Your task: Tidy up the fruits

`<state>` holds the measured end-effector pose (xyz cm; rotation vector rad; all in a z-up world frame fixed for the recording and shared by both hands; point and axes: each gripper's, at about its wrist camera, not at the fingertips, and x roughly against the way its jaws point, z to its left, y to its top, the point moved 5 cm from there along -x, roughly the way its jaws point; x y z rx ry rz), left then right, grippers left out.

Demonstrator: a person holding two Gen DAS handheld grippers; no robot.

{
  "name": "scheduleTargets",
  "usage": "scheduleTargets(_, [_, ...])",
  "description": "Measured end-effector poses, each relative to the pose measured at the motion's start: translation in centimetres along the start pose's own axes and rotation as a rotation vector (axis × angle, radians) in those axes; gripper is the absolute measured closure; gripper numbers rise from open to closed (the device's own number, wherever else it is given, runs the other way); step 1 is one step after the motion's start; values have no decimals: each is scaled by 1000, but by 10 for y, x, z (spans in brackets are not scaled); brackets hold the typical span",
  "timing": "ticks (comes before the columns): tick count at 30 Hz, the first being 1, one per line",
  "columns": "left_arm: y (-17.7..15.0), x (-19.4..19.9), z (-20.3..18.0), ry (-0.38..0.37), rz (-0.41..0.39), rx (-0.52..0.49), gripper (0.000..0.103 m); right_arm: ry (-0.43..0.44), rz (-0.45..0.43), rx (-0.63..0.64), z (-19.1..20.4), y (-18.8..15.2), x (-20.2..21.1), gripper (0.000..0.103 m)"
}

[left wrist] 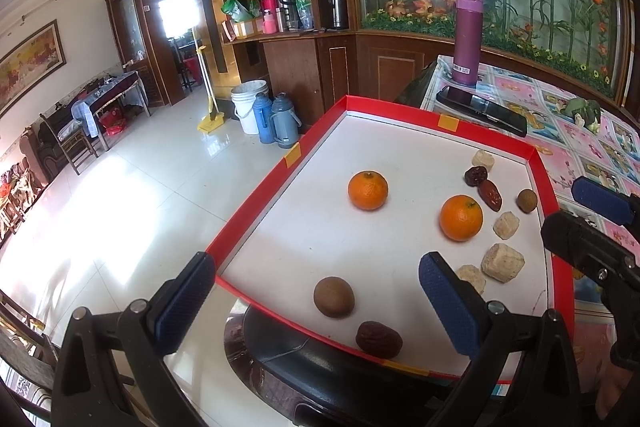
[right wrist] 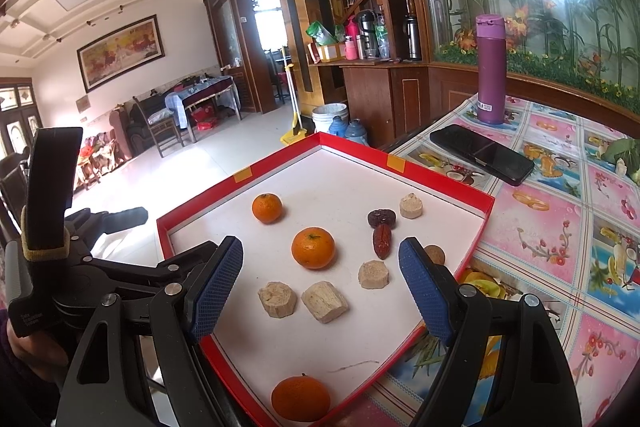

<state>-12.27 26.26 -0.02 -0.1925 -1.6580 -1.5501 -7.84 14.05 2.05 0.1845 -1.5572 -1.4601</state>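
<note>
Over the red tray (right wrist: pixel 476 223) both our grippers (left wrist: pixel 316 299) (right wrist: pixel 320 283) hang wide open, empty; next we pick the near orange (right wrist: pixel 301 398).

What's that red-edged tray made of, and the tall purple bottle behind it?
The red-edged tray looks like cardboard: thin folded walls, matte white floor, yellow tape patches on the rim. The purple bottle seems to be coated metal with a lighter plastic flip cap, judging by its smooth satin sheen; I can't be sure of the body.
</note>
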Motion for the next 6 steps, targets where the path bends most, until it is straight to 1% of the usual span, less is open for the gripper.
scheduleTargets(6, [1, 2, 1, 0, -5, -6, 0, -7, -3, -5, -2, 0, 1, 23])
